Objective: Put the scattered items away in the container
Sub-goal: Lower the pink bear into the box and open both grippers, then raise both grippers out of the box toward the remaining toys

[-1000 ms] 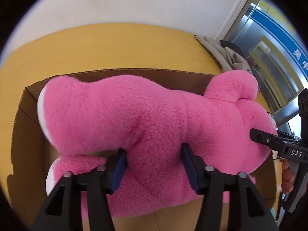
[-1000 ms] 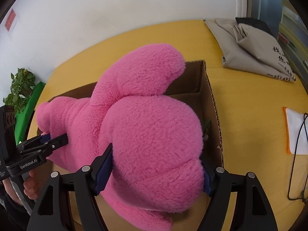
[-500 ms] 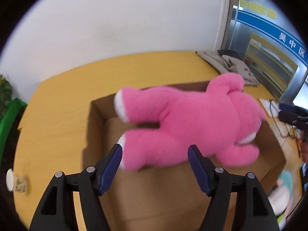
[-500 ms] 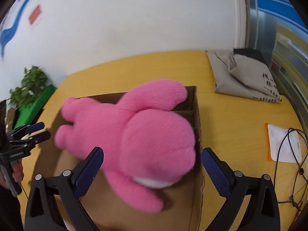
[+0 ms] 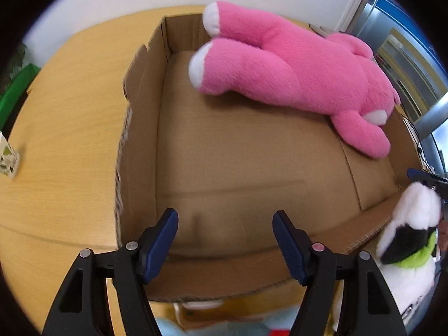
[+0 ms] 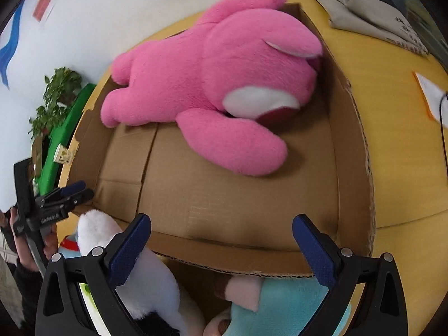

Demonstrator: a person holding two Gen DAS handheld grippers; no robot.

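Both our left gripper [image 5: 225, 240] and right gripper [image 6: 221, 247] gape empty; the white plush [image 6: 134, 268] outside the cardboard box's [image 6: 352, 151] near edge might slip from a shallow pinch.

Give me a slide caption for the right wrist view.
Pink plush bear lying in the cardboard box, right gripper jaws open above the near rim.

Room: plain office setting, evenly lit.
Round yellow wooden table [image 6: 397, 168] stands against white painted wall [image 6: 112, 14]; leafy green potted plant [image 6: 56, 95] beside it.
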